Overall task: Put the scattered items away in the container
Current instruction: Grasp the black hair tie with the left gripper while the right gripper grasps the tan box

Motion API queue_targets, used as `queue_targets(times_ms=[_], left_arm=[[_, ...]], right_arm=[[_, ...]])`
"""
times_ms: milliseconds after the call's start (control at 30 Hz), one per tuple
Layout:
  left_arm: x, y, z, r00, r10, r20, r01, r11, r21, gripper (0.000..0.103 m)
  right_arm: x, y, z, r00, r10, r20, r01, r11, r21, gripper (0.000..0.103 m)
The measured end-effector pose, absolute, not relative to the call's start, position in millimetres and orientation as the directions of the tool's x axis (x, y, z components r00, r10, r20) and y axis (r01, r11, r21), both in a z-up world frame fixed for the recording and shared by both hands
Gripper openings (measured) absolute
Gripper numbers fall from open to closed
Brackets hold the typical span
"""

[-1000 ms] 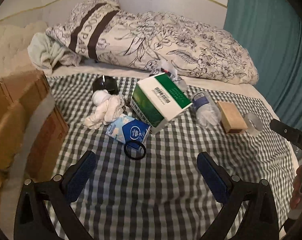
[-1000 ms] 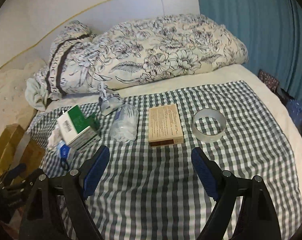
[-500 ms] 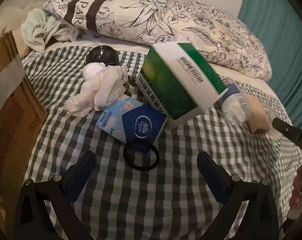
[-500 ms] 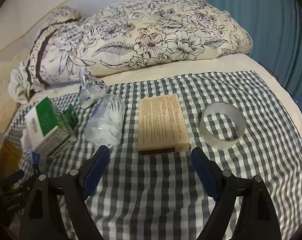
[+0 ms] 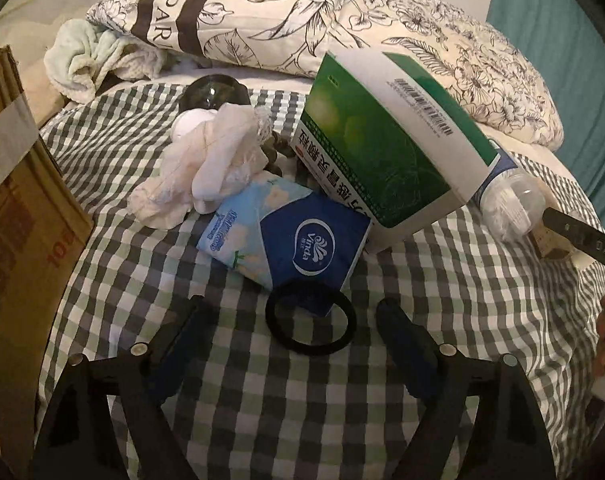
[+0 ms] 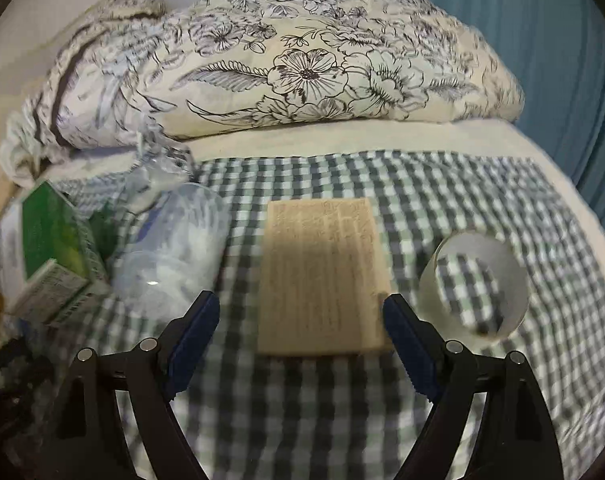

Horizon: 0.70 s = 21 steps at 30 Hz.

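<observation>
1. On a bed under a checked cloth (image 5: 302,420), the left claw (image 5: 298,320) hangs over a black ring (image 5: 310,322); its jaws, just drawn in a little, stand apart either side of the ring without touching it.
2. A blue tissue pack (image 5: 298,236) overlaps the ring at 12 o'clock; a green-and-white carton (image 5: 386,148) leans at the pack's 1 o'clock, a white cloth bundle (image 5: 210,168) at its 10 o'clock.
3. A cardboard box (image 5: 18,248) stands at the bed's 9 o'clock edge.
4. The right claw (image 6: 298,332), jaws wide, straddles the near end of a tan flat box (image 6: 322,276), gripping nothing.
5. A tape roll (image 6: 474,284) lies at the box's 3 o'clock, a clear plastic jar (image 6: 174,256) at 9 o'clock.
</observation>
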<state>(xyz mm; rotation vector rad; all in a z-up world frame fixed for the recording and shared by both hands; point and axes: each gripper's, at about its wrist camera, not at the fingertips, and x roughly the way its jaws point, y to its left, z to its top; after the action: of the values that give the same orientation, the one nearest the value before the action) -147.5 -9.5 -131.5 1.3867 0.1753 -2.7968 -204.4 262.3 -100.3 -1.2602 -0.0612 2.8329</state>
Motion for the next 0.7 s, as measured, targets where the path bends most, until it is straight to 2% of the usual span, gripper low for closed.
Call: queue_targets(times_ms=[100,133,167,300,367,467,700], left_arm=[[-148,-10,-132,-0.609,0.038,-0.792,0.061,-0.994,-0.094,0.082],[-148,-10,-131,-0.611,0.036,-0.791,0.06,-0.994,-0.092,0.077],[-148,-10,-131,-0.614,0.033,-0.789,0.06,-0.994,-0.088,0.067],[-147,-11,-129,-0.622,0.044,-0.782,0.05,-0.994,-0.095,0.051],[-146,-12,-129,-0.625,0.062,-0.779,0.041,-0.993,-0.111,0.037],[-145,-14,-127,-0.625,0.074,-0.777,0.034,-0.992,-0.121,0.031],[-140,-27,-122,-0.624,0.139,-0.769,0.041,-0.977,-0.209,0.026]], right_arm=[[-208,263,-104,-0.659,0.097,-0.746,-0.03,-0.994,-0.103,0.084],[-208,264,-106,-0.658,0.094,-0.747,-0.028,-0.995,-0.101,0.084],[-208,266,-107,-0.655,0.091,-0.75,-0.026,-0.995,-0.097,0.084],[-216,267,-124,-0.618,0.104,-0.779,-0.036,-0.994,-0.104,0.084],[-217,266,-130,-0.605,0.11,-0.788,-0.044,-0.994,-0.105,0.084],[-214,266,-127,-0.615,0.099,-0.782,-0.042,-0.995,-0.093,0.075],[-195,270,-118,-0.606,0.049,-0.794,-0.053,-0.998,-0.021,0.074]])
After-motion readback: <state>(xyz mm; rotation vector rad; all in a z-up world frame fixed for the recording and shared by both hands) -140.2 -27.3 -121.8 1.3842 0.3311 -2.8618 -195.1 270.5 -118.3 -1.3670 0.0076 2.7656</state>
